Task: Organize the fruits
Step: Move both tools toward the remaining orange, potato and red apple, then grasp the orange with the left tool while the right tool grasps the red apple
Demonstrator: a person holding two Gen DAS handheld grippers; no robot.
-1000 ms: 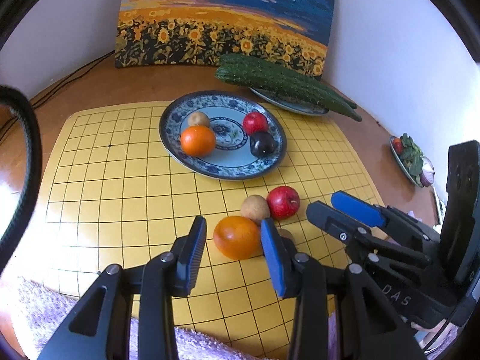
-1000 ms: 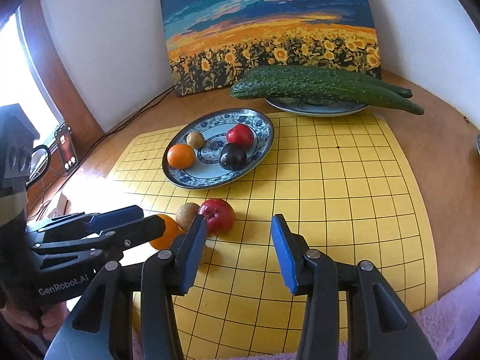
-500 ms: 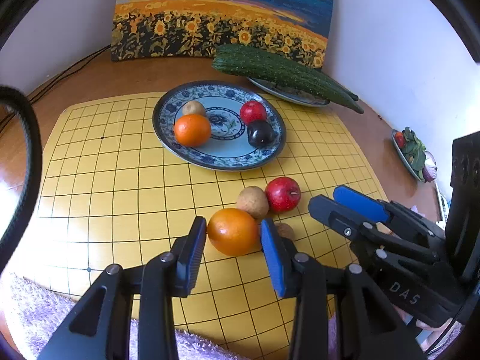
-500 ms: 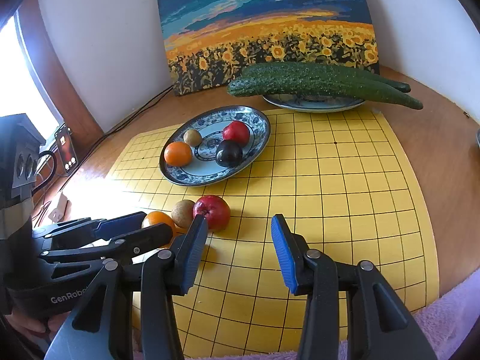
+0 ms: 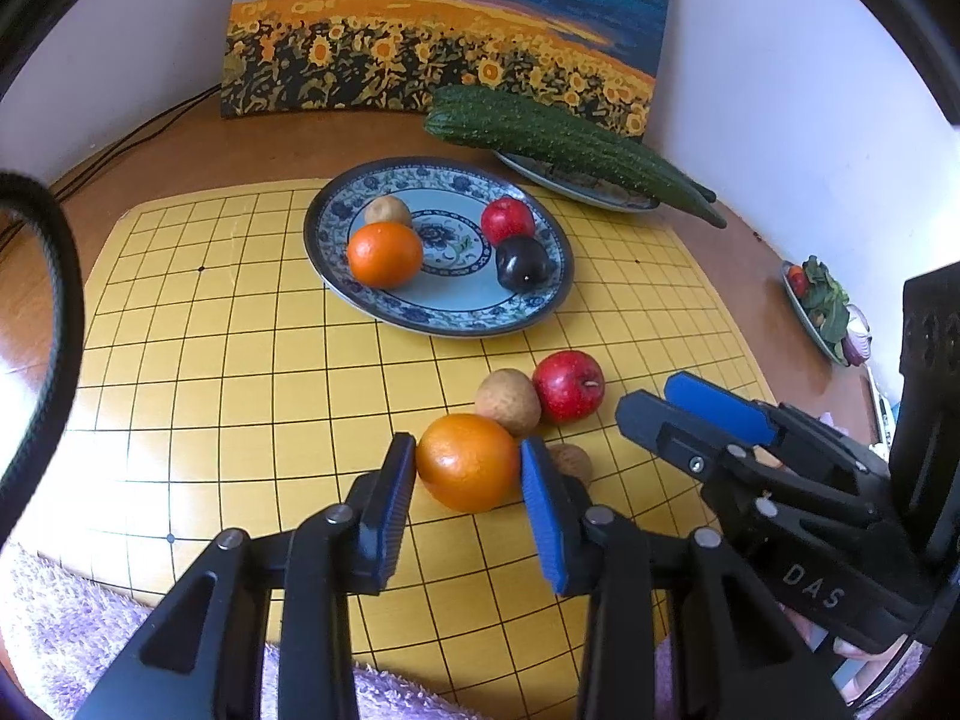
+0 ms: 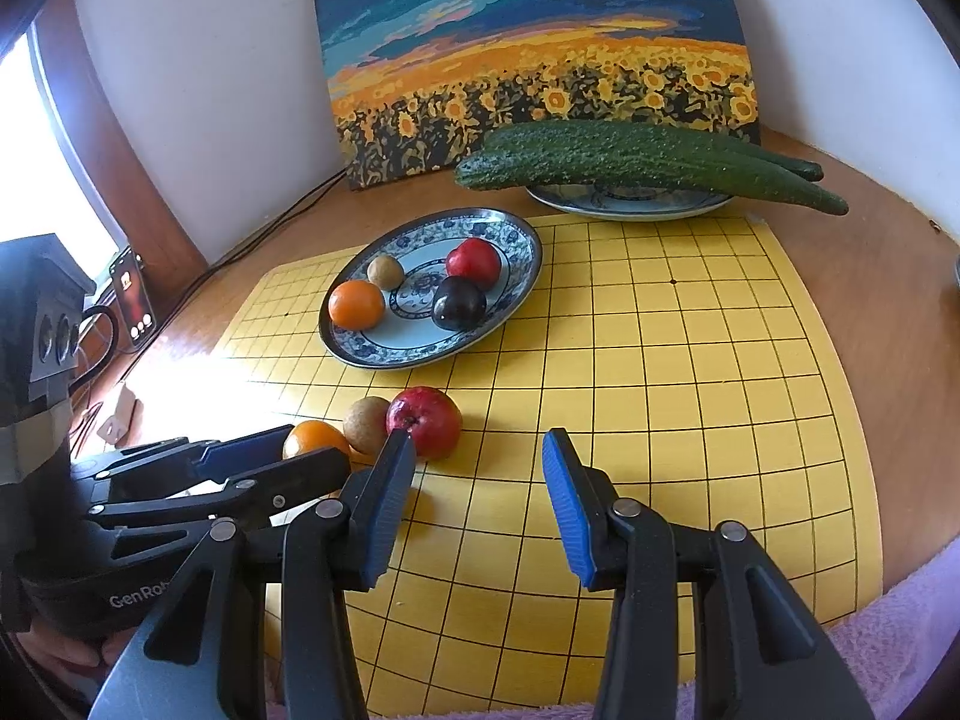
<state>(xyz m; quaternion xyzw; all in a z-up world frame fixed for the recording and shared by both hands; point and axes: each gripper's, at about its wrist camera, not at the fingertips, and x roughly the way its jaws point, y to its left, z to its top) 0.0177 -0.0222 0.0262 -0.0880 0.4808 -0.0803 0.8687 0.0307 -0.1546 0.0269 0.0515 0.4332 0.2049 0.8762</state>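
An orange (image 5: 468, 461) lies on the yellow grid board (image 5: 240, 396), and my left gripper (image 5: 467, 457) is shut on it, both pads touching its sides. Behind it lie a tan round fruit (image 5: 507, 402), a red apple (image 5: 569, 386) and a small brown nut-like fruit (image 5: 571, 461). The blue-patterned plate (image 5: 456, 324) holds an orange (image 5: 384, 255), a tan fruit (image 5: 387, 210), a red fruit (image 5: 507, 220) and a dark plum (image 5: 523, 263). My right gripper (image 6: 477, 453) is open and empty, its left finger just in front of the red apple (image 6: 425, 422).
Cucumbers (image 5: 558, 138) rest on a second plate (image 6: 630, 204) at the back, before a sunflower painting (image 5: 444, 30). A small dish of greens (image 5: 822, 306) sits at the right edge. A purple towel (image 6: 888, 642) lies along the front edge. Cables and a phone (image 6: 133, 294) lie at left.
My left gripper has moved forward around the orange and closed until both pads touch it. My right gripper has crept toward the red apple and stays open.
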